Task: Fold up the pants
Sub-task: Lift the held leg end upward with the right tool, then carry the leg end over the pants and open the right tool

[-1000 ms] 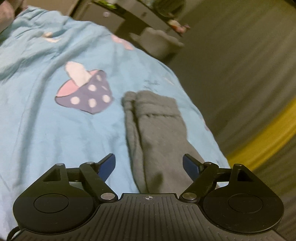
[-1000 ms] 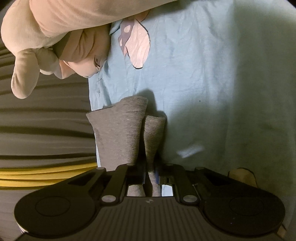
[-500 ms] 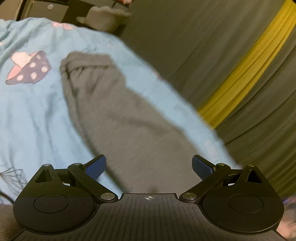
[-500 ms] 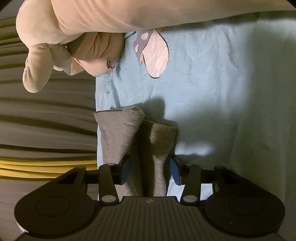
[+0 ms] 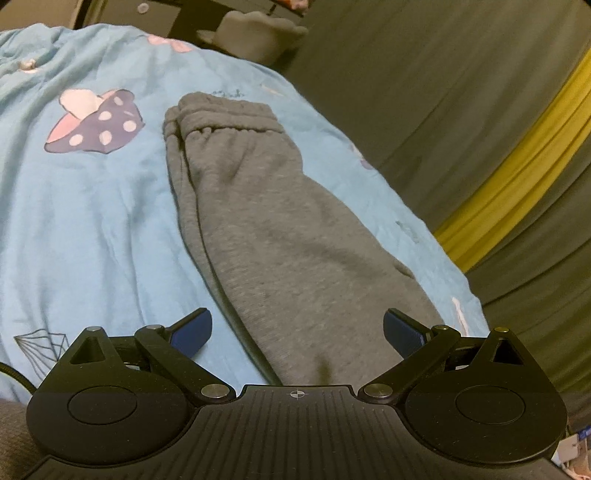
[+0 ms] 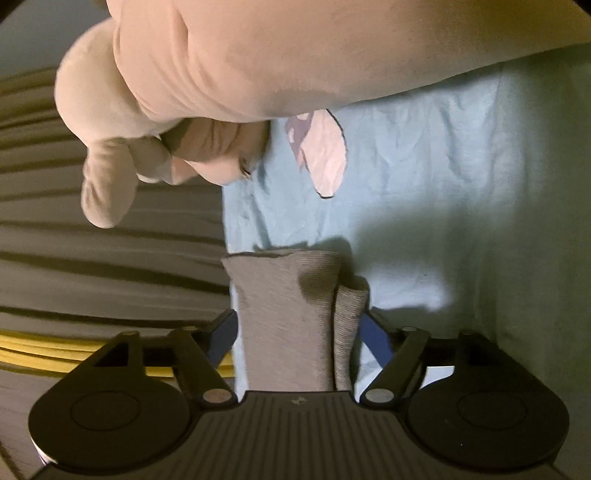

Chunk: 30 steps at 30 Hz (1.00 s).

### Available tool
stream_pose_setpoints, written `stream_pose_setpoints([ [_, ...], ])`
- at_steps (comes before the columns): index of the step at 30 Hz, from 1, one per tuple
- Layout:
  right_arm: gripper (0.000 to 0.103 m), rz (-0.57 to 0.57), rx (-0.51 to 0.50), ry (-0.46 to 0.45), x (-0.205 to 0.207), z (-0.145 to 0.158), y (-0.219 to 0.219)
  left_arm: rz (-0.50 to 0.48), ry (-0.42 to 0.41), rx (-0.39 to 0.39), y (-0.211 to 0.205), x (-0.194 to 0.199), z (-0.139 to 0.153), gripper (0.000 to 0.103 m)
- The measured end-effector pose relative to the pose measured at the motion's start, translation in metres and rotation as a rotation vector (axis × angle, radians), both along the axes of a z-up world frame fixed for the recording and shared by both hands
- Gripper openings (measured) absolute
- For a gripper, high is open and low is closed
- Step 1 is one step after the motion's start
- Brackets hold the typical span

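Grey sweatpants lie folded lengthwise on the light blue sheet, waistband at the far end. My left gripper is open and empty, its blue pads either side of the near part of the pants. In the right wrist view the ribbed leg cuffs lie between the fingers of my right gripper. Its jaws are open and do not pinch the fabric.
A pink plush toy lies beyond the cuffs at the sheet's edge. The sheet has a mushroom print. Dark grey bedding with a yellow stripe borders the sheet. A grey object sits beyond the bed.
My right gripper has opened and let go of the cuffs, which now lie on the sheet. My left gripper stayed open while its view swung along the pants.
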State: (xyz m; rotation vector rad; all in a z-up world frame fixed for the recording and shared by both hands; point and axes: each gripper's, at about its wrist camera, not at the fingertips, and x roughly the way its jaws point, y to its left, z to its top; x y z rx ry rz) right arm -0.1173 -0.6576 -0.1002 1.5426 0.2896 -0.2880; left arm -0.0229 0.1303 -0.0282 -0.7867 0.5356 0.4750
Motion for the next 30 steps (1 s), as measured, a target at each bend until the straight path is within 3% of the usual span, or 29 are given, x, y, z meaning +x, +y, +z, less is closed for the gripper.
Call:
stream_pose_setpoints([
  [4, 0.079, 0.035, -0.056, 0.048, 0.017, 0.004, 0.003, -0.007, 0.010, 0.007, -0.002, 0.001, -0.001, 0.102],
  [6, 0.066, 0.049, -0.099, 0.090, 0.028, 0.009, 0.006, -0.009, 0.015, 0.010, -0.003, 0.001, 0.000, 0.102],
  [8, 0.013, 0.074, -0.126, 0.145, 0.039, 0.009, 0.009, -0.009, 0.018, 0.013, -0.003, 0.001, 0.000, 0.102],
  [12, 0.015, 0.087, -0.139, 0.139, 0.047, 0.007, 0.013, -0.005, 0.021, 0.013, -0.004, 0.002, -0.001, 0.102],
  [14, 0.030, 0.082, -0.124, 0.136, 0.049, 0.004, 0.013, -0.007, 0.025, 0.015, -0.004, 0.003, -0.001, 0.102],
  [17, 0.032, 0.091, -0.148, 0.144, 0.055, 0.008, 0.015, -0.011, 0.033, 0.017, -0.004, 0.004, -0.002, 0.102],
  [18, 0.028, 0.105, -0.198, 0.172, 0.059, 0.014, 0.017, -0.012, 0.036, 0.016, -0.004, 0.004, -0.002, 0.102],
  [19, 0.011, 0.123, -0.262, 0.207, 0.062, 0.021, 0.020, -0.010, 0.037, 0.014, -0.004, 0.004, -0.002, 0.102],
  [23, 0.009, 0.169, -0.468, 0.279, 0.085, 0.060, 0.037, -0.007, 0.036, 0.011, -0.004, 0.003, -0.002, 0.102],
  [25, 0.009, 0.209, -0.650, 0.266, 0.102, 0.094, 0.064, -0.008, 0.035, 0.017, -0.004, 0.003, -0.002, 0.102],
  [27, 0.009, 0.327, -0.891, 0.169, 0.121, 0.137, 0.118, -0.007, 0.031, 0.021, -0.005, 0.003, -0.002, 0.102],
  [30, 0.009, 0.605, -1.078, -0.074, 0.134, 0.172, 0.203, -0.011, 0.030, 0.020, -0.005, 0.002, -0.001, 0.102],
])
